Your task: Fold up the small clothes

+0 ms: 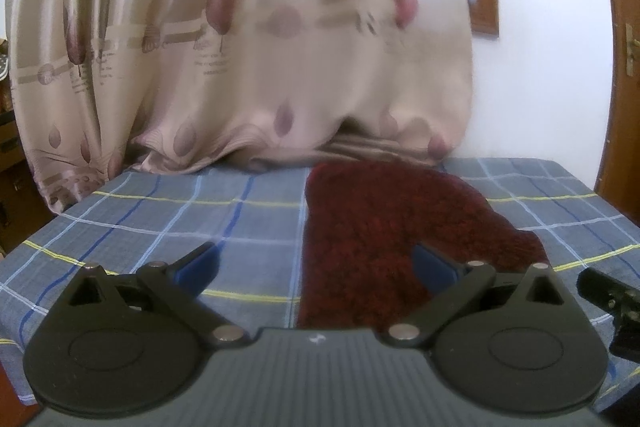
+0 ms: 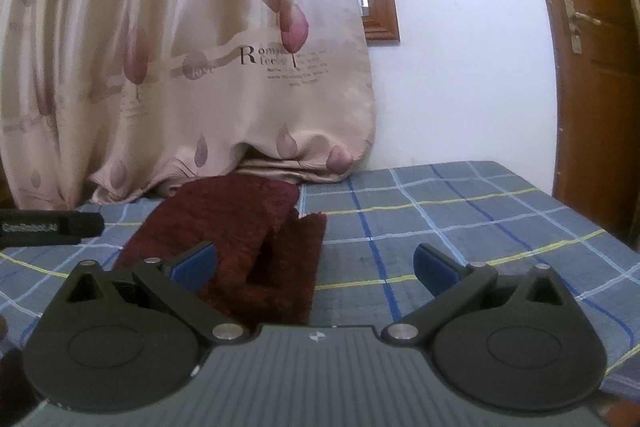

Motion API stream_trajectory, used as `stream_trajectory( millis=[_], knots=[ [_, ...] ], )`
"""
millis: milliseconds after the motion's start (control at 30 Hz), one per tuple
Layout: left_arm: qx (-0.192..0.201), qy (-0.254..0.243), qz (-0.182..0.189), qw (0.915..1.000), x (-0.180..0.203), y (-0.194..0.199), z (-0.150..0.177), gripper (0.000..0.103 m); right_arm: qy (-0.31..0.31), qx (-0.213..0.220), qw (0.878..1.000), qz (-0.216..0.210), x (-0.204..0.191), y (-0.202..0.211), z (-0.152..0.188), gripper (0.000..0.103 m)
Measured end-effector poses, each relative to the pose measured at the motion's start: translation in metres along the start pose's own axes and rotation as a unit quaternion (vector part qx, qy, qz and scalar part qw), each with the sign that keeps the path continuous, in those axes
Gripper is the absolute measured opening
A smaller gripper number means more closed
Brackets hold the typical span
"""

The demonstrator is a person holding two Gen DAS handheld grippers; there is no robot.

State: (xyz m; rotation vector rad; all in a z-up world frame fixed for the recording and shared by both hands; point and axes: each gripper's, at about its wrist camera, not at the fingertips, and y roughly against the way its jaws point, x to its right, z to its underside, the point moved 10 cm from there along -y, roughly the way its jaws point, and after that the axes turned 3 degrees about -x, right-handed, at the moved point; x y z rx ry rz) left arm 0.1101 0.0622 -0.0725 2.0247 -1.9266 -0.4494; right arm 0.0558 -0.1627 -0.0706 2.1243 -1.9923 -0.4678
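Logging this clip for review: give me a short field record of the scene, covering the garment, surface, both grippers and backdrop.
garment: dark red fuzzy cloth, lying partly folded
surface: blue plaid sheet
left gripper: open, empty, right finger over the cloth
right gripper: open, empty, left finger over the cloth
backdrop: beige curtain, white wall, wooden door
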Motion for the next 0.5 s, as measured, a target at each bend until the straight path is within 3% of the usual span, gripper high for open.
stream_trajectory(
  millis=[500],
  knots=[
    [-0.041, -0.004, 0.007, 0.9991, -0.001, -0.012, 0.009, 0.103, 0.003, -0.033, 0.999, 0.019, 0.007, -0.012, 0.007, 0.103]
  ],
)
